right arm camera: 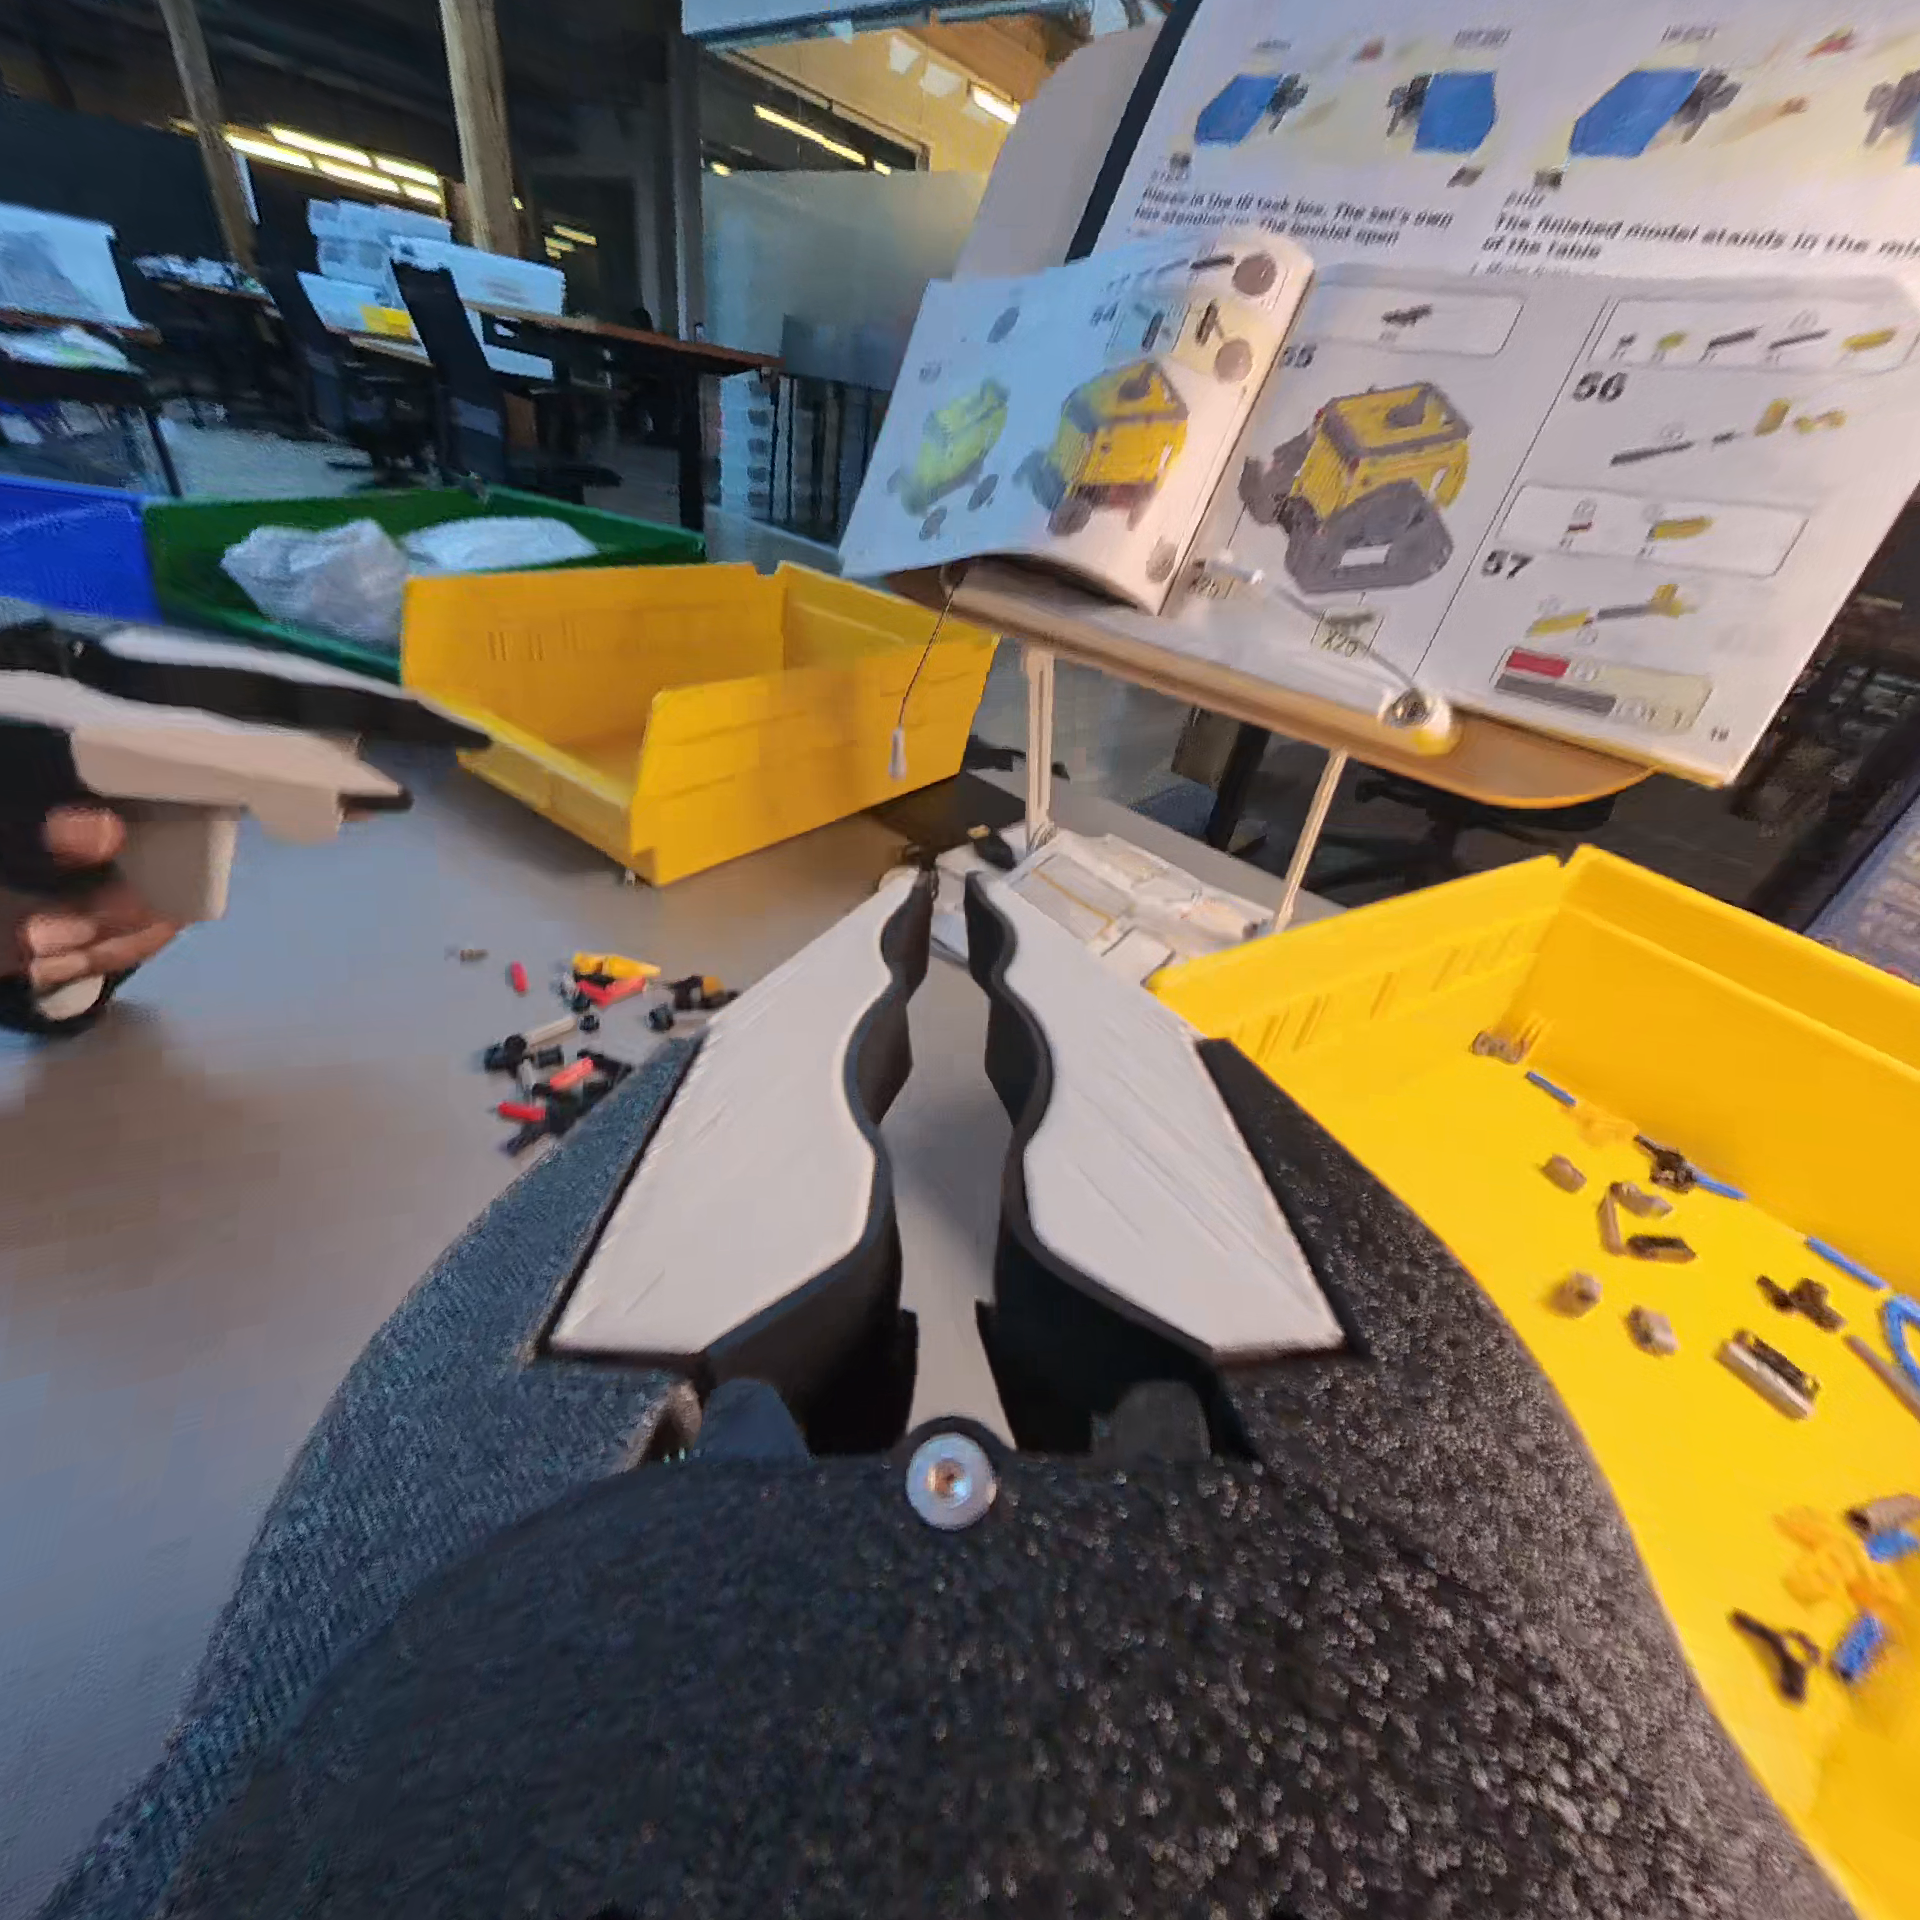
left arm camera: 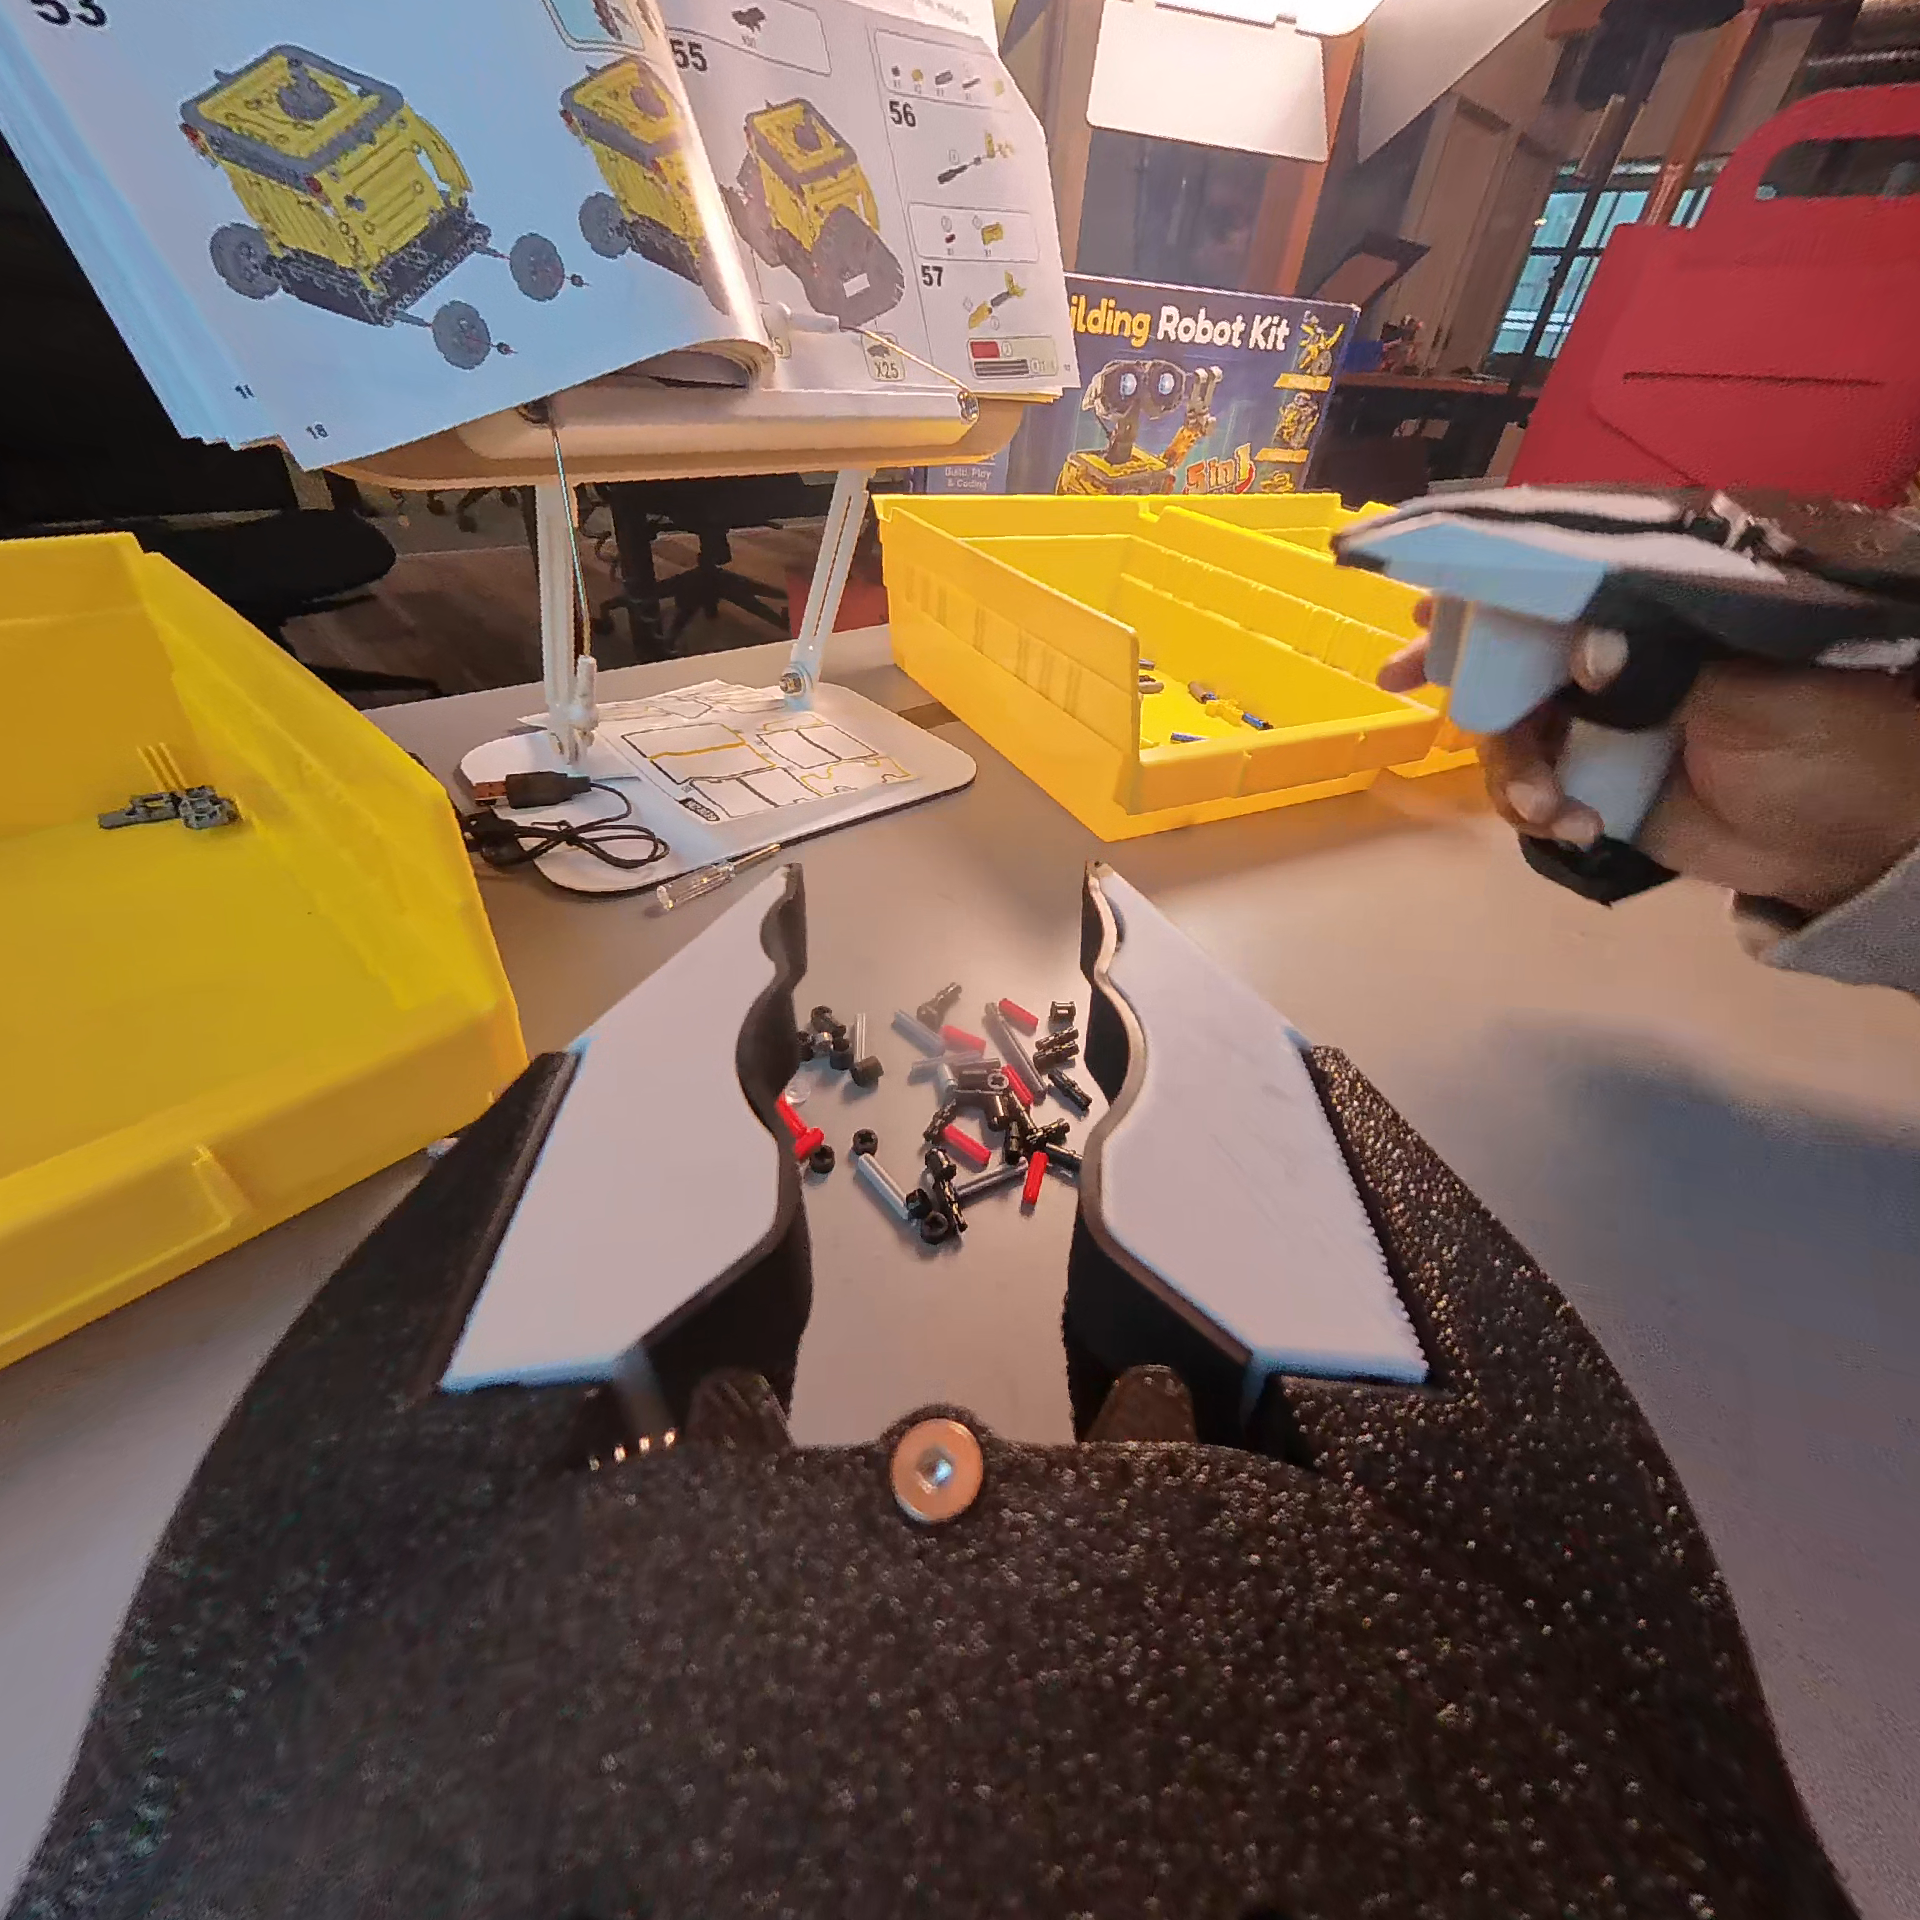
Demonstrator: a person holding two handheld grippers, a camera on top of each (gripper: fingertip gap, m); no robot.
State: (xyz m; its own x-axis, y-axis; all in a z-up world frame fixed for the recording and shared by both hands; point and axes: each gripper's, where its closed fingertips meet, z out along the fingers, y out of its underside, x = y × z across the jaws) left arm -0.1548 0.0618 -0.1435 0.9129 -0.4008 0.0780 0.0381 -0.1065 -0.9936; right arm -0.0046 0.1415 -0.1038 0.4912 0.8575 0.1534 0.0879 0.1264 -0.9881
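Left wrist view, left gripper: I see my jaws spread wide and holding nothing, above the grey table.
Left wrist view, between the fingers: a loose heap of small building pins, black, red and grey, lies on the table right between my fingertips.
Left wrist view, sides: a yellow bin sits to my left with a grey piece inside; another yellow divided bin stands to the right, farther back.
Left wrist view, ahead: an instruction booklet is open on a white stand, with a kit box behind it.
Left wrist view, right edge: a hand holds the right gripper.
Right wrist view, right gripper: my jaws are nearly together, only a narrow gap, nothing in it.
Right wrist view, right side: the yellow bin beside me holds scattered small parts.
Right wrist view, left side: the pin heap lies on the table to my left, and the left gripper shows blurred beyond it.
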